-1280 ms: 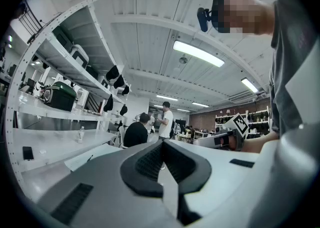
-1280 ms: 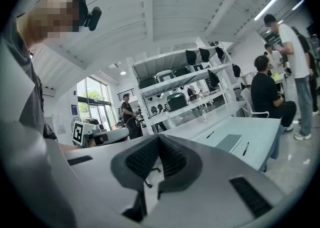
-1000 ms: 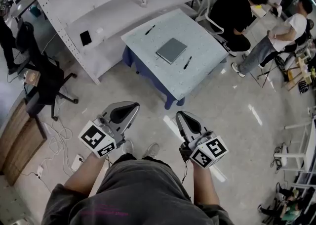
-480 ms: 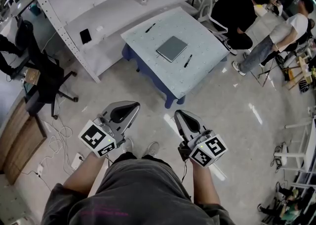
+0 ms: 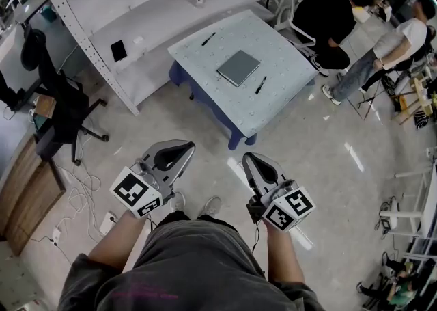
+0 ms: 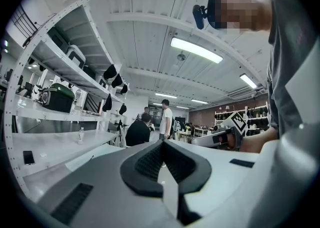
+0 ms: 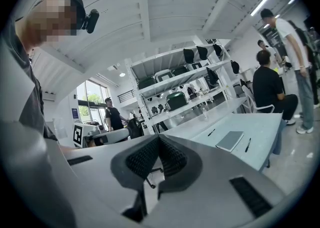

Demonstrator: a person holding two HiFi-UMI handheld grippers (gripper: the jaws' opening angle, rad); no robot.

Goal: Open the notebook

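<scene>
Dark grey T-shirt [image 5: 191, 262]; pale grey left tool [image 5: 183, 147], right tool [image 5: 248, 158], black-and-white marker cubes [image 5: 136, 192].

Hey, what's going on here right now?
A person stands on the floor, back from the table, holding the left gripper and right gripper out in front, both shut and empty. The gray notebook lies closed on the table with a black pen beside it. Nothing touches it, so opening has not begun.
</scene>
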